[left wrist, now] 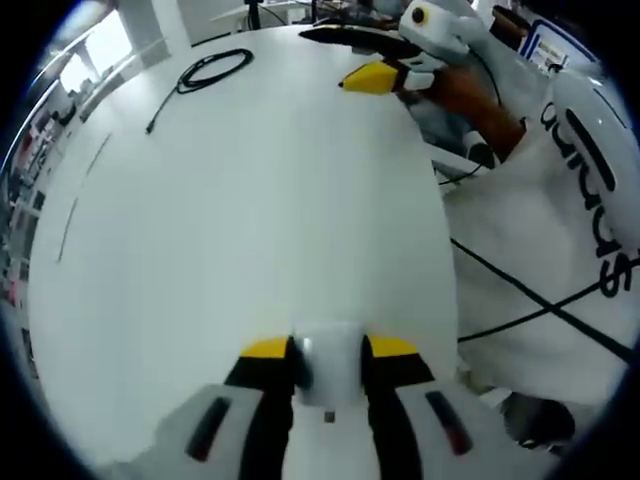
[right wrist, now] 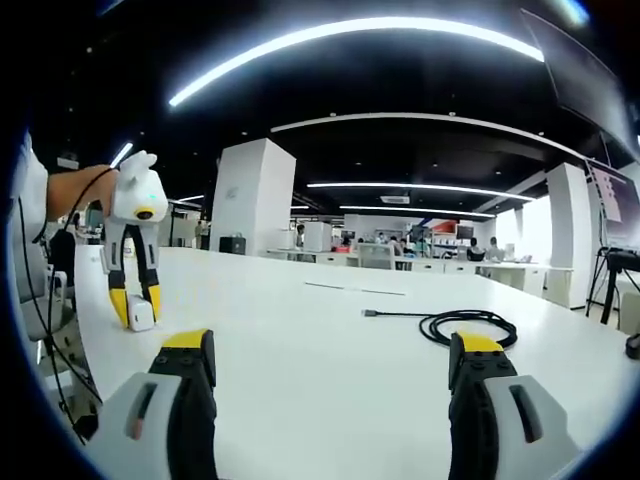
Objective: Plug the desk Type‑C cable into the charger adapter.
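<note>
White counter (left wrist: 250, 220) takes most of the left gripper view, bare apart from the cable. Person's white sleeve (left wrist: 560, 250) sits along its right side in that view. Black Type-C cable (right wrist: 455, 324) lies coiled on the counter, plug end (right wrist: 371, 313) stretched out toward the left of the right gripper view, well apart from both tools; the same coil is at the far end of the counter in the left gripper view (left wrist: 212, 68). Left tool (left wrist: 328, 350) is clamped narrow on the white charger adapter (left wrist: 328, 372); in the right gripper view it holds the adapter low, at or just above the counter (right wrist: 140, 312). Right tool (right wrist: 335, 362) is spread wide, nothing in it, aimed across the counter toward the cable.

Risks: plug lies flat, so a wide tool could skid it away or pinch the cord rather than the connector. Loose coil may drag. Adapter could twist in the clamp when the plug pushes in, and the port side is not visible.
</note>
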A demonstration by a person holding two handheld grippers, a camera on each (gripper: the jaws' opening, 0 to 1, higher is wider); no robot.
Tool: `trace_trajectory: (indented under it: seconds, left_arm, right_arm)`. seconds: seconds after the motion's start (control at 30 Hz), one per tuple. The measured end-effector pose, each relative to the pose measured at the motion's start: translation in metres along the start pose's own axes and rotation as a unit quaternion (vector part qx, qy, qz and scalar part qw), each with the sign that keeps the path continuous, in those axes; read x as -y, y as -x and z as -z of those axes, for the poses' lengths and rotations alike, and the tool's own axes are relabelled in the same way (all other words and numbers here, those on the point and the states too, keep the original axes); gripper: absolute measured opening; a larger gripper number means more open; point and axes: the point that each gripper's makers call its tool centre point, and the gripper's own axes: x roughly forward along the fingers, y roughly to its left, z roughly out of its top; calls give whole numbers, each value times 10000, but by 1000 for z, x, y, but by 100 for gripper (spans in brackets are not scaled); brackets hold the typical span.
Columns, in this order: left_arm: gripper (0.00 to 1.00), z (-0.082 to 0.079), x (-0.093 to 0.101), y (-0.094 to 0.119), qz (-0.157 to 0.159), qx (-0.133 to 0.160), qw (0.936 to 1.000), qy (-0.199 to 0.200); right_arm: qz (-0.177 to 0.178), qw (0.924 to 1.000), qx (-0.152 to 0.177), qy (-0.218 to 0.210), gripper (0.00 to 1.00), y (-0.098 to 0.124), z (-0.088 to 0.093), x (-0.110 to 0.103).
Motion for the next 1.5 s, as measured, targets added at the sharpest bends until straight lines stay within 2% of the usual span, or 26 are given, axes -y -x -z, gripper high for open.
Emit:
trace_trajectory:
  seconds: [0.27, 0.47, 0.7, 0.77, 0.8, 0.87, 0.97, 1.1, 1.13, 1.17, 1.2, 1.23, 1.27, 1.3, 1.43, 1.5]
  left_arm:
    - [25, -1, 0, 3, 3, 87, 10000, -4]
    - [29, -3, 3, 10, 47, 304, 9995, 95]
    - [38, -10, -5, 23, -82, 957, 9942, 486]
    - [39, -13, -7, 26, -117, 1386, 9880, 665]
    - [39, -13, -7, 27, -93, 1485, 9861, 733]
    - [39, -15, -9, 30, -122, 1895, 9775, 915]
    - [39, -16, -8, 34, -167, 2315, 9663, 1118]
    - [40, -19, -8, 40, -293, 2981, 9436, 1414]
    - [40, -21, -10, 43, -411, 3173, 9365, 1439]
    - [41, -23, -12, 49, -532, 3431, 9262, 1470]
    - [42, -24, -13, 52, -599, 3560, 9197, 1543]
    - [43, -26, -20, 59, -858, 3832, 9044, 1668]
    - [45, -26, -25, 63, -1109, 3979, 8948, 1695]
    - [48, -26, -27, 66, -1297, 4091, 8883, 1638]
    - [51, -28, -20, 79, -1576, 4636, 8549, 1715]
    - [52, -25, -20, 81, -1729, 4761, 8435, 1791]
  right_arm:
    - [-34, 10000, -23, 3, 98, -1, 1, -2]
    - [-65, 10000, -29, 11, 98, -3, 0, -4]
    - [-95, 9999, -38, 19, 98, -4, 0, -6]
    - [-120, 9999, -28, 20, 98, -5, 0, -7]
    - [-123, 9999, -27, 21, 98, -5, 0, -7]
    - [-131, 9999, -44, 21, 98, -5, 0, -7]
    - [-148, 9999, -45, 40, 98, -6, 0, -8]
    - [-142, 9999, -15, 38, 98, -7, -2, -8]
    - [-145, 9999, -18, 42, 98, -7, -3, -8]
    - [-160, 9999, -32, 53, 98, -7, -2, -9]
    - [-167, 9998, -24, 62, 98, -7, -3, -10]
    - [-172, 9998, -24, 65, 98, -7, -2, -10]
    - [-180, 9998, -28, 61, 98, -7, -2, -10]
    - [-180, 9998, -17, 54, 98, -8, -2, -11]
    - [-190, 9998, 1, 42, 98, -8, -3, -12]
    - [-190, 9998, 2, 46, 98, -8, -3, -13]
